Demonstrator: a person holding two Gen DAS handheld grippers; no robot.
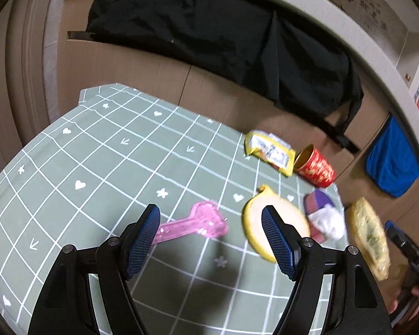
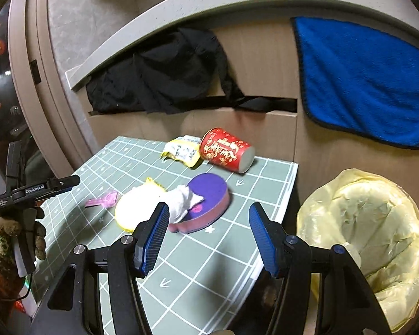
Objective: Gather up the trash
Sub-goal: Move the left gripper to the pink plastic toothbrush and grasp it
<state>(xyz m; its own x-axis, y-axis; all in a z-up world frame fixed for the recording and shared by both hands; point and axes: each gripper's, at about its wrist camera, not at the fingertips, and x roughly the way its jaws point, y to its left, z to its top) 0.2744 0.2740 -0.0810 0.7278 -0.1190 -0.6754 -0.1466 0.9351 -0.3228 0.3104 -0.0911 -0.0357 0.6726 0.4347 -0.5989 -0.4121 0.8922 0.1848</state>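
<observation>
Beside the table's right edge, a round bin lined with a pale yellow plastic bag [image 2: 363, 223], only crumpled liner visible inside. On the green grid-patterned tablecloth [image 1: 97, 167]: a red paper cup [image 2: 226, 150] tipped over, touching a yellow snack wrapper [image 2: 181, 150]; a crumpled white tissue [image 2: 181, 201] atop a purple-and-pink sponge [image 2: 209, 195]. Left gripper [image 1: 209, 240] and right gripper [image 2: 206, 237] spread wide, holding nothing

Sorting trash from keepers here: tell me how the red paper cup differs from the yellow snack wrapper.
The red paper cup is a rigid round form lying on its side, mouth toward the table's left; the yellow snack wrapper is flat and crumpled. The cup is red with gold print; the wrapper is yellow with a white printed label. The cup bulks taller than the wrapper. Both lie side by side at the far edge of the green grid table, ungripped.
</observation>
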